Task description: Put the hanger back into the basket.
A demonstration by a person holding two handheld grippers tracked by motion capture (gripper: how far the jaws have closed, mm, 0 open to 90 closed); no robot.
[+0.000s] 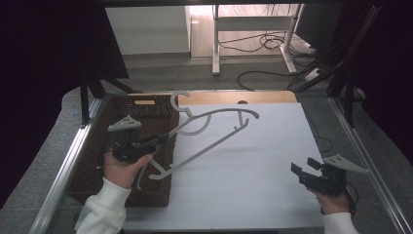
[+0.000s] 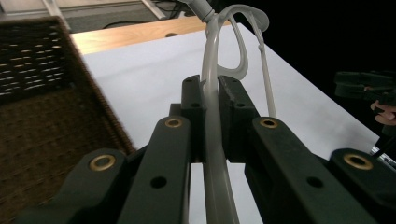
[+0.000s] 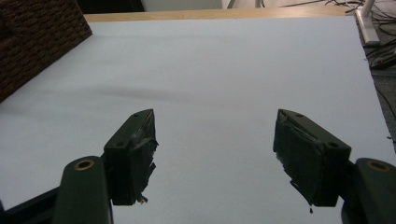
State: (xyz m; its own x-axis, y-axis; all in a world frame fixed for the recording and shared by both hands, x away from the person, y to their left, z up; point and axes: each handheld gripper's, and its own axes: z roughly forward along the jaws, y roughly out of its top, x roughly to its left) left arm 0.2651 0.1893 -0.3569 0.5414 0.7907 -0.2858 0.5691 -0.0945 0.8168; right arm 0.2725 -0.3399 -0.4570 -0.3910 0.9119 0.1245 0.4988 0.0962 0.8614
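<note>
A pale grey plastic hanger [image 1: 209, 146] hangs tilted in the air, over the basket's right side and the white sheet, with its hook [image 1: 179, 101] toward the far side. My left gripper [image 1: 162, 138] is shut on one arm of it. In the left gripper view the jaws [image 2: 212, 88] pinch the hanger [image 2: 211, 56], which curves up and away. At the right edge of the table my right gripper [image 1: 298, 171] is held low and open; nothing is between its jaws [image 3: 215, 149] in the right gripper view.
A dark brown wicker basket [image 1: 92, 165] stands at the table's left side, also seen as basket wall [image 2: 37, 93] and corner [image 3: 37, 37]. A white sheet [image 1: 253, 185] covers the wooden table [image 1: 219, 96]. Metal rails flank the table; cables lie on the floor beyond.
</note>
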